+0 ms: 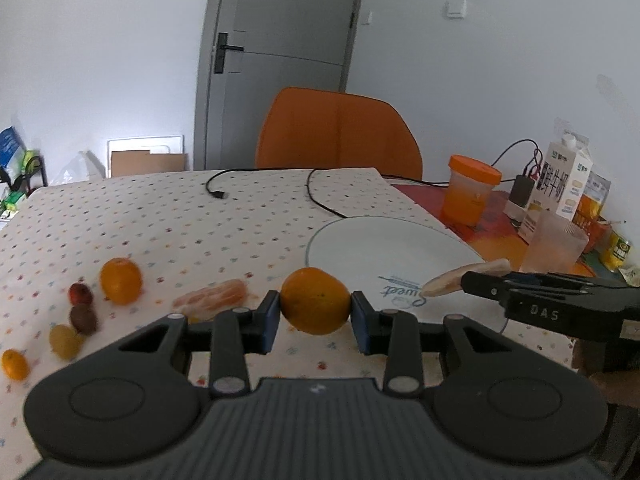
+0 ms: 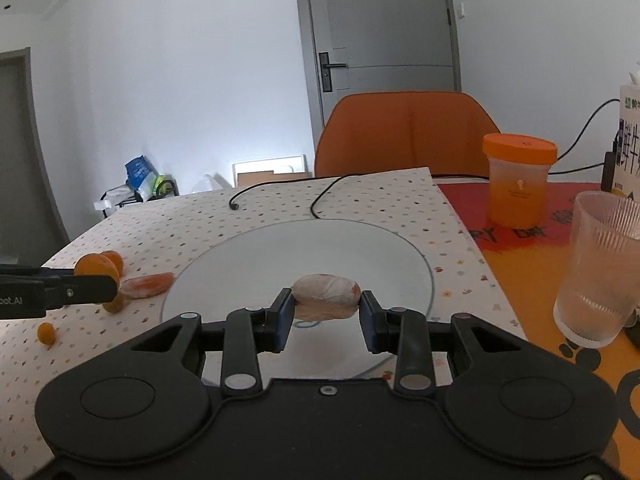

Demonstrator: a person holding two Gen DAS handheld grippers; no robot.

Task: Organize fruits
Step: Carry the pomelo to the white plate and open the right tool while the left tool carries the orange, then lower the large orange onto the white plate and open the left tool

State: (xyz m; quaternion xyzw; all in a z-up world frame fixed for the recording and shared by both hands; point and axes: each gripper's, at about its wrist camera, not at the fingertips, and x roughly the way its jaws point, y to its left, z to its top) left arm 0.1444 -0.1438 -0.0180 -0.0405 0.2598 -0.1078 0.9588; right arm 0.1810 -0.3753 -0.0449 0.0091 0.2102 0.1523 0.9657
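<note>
Spotted cloth covered the tabletop (image 1: pixel 160 216) below a grey door. From my left wrist view, the left gripper (image 1: pixel 315 312) had its jaws pinching an orange (image 1: pixel 315 300) beside the white plate (image 1: pixel 384 248), and only here did a row of small fruits (image 1: pixel 80 312) show. From my right wrist view, the right gripper (image 2: pixel 325 307) had its jaws pinching a peeled segment (image 2: pixel 326 295) over the plate; a ribbed glass (image 2: pixel 600 268) appeared whole.
</note>
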